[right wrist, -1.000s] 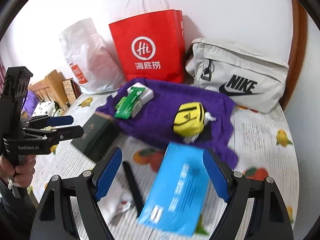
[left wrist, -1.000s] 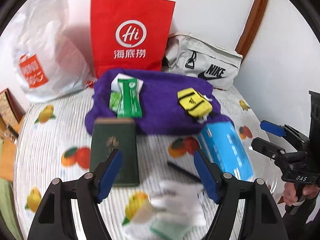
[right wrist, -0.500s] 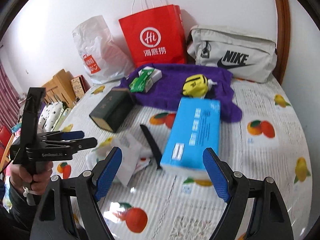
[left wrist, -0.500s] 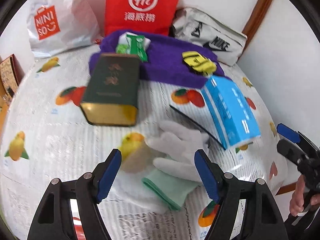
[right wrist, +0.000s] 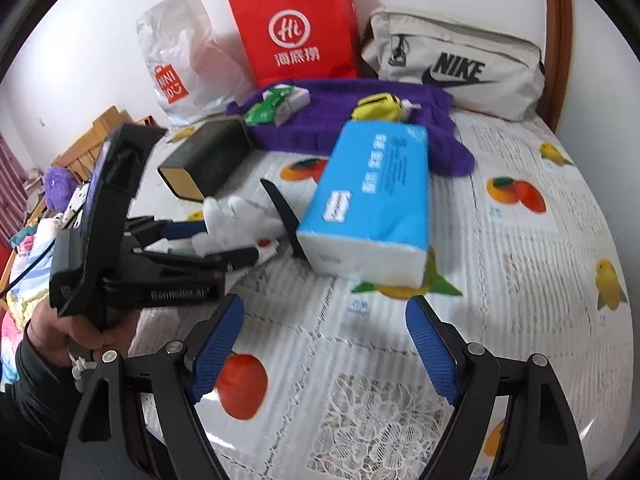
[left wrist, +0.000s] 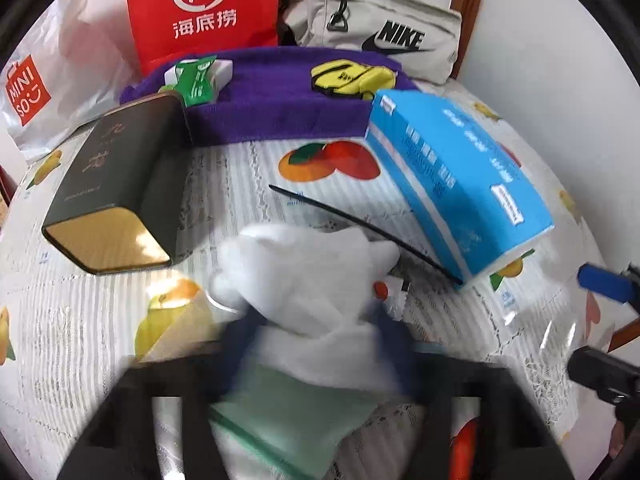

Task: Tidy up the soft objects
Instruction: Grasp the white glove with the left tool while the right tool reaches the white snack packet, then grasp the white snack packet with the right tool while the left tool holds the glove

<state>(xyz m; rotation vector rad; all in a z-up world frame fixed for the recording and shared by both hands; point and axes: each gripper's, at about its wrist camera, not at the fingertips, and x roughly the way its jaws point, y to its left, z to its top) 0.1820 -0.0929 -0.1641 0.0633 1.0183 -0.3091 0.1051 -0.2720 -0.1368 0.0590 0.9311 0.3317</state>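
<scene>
A white glove (left wrist: 308,276) lies on a pale green cloth (left wrist: 280,412) on the fruit-print table. My left gripper (left wrist: 316,344) is blurred and sits around the glove's cuff, its fingers closing in on it; in the right wrist view (right wrist: 224,240) the glove (right wrist: 236,220) lies between its fingers. My right gripper (right wrist: 324,348) is open and empty over the table's near side. A blue tissue pack (left wrist: 456,184) lies to the right, partly on a purple towel (left wrist: 280,108). A yellow pouch (left wrist: 352,76) and green wipes (left wrist: 196,80) rest on the towel.
A dark green tin box (left wrist: 116,184) lies left of the glove. A black comb (left wrist: 360,228) lies between glove and tissue pack. A red paper bag (left wrist: 204,4), a white Miniso bag (left wrist: 36,84) and a grey Nike bag (left wrist: 384,28) stand at the back wall.
My left gripper moved down and forward onto the white glove and narrowed around it. My right gripper pulled back and lower toward the table's near edge.
</scene>
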